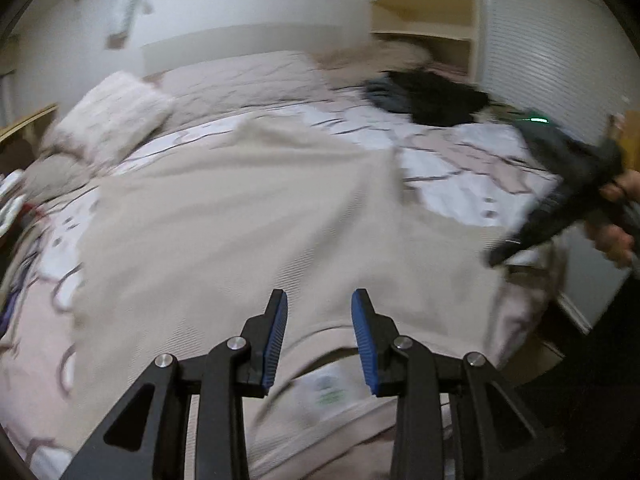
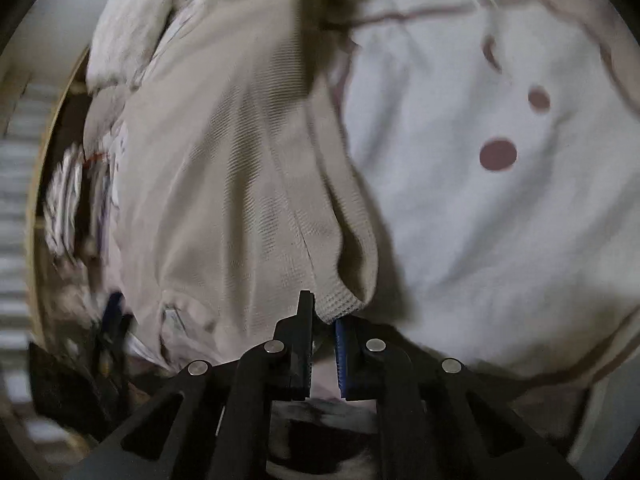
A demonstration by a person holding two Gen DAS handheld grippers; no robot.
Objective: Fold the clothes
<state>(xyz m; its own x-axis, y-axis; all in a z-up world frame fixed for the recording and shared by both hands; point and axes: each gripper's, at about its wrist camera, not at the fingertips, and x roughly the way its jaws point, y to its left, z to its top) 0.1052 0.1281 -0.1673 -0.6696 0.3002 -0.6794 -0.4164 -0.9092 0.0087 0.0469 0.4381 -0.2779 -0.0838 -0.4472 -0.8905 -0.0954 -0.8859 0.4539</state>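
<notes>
A beige waffle-knit top (image 1: 256, 216) lies spread on the bed, its collar and white neck label (image 1: 326, 394) nearest me. My left gripper (image 1: 319, 320) is open and hovers just above the collar, holding nothing. My right gripper (image 2: 325, 320) is shut on the cuff of the beige sleeve (image 2: 340, 300) and lifts it off the bed; the sleeve (image 2: 280, 152) trails away from it. In the left wrist view the right gripper's dark body (image 1: 560, 184) shows at the right, held by a hand (image 1: 616, 216).
The bed has a white and pink patterned cover (image 1: 472, 160) (image 2: 480, 140). A pile of dark clothes (image 1: 428, 98) lies at the far right, a fluffy white pillow (image 1: 116, 112) at the far left. Shelves (image 1: 424, 24) stand behind. The bed edge drops off at the right (image 1: 560, 308).
</notes>
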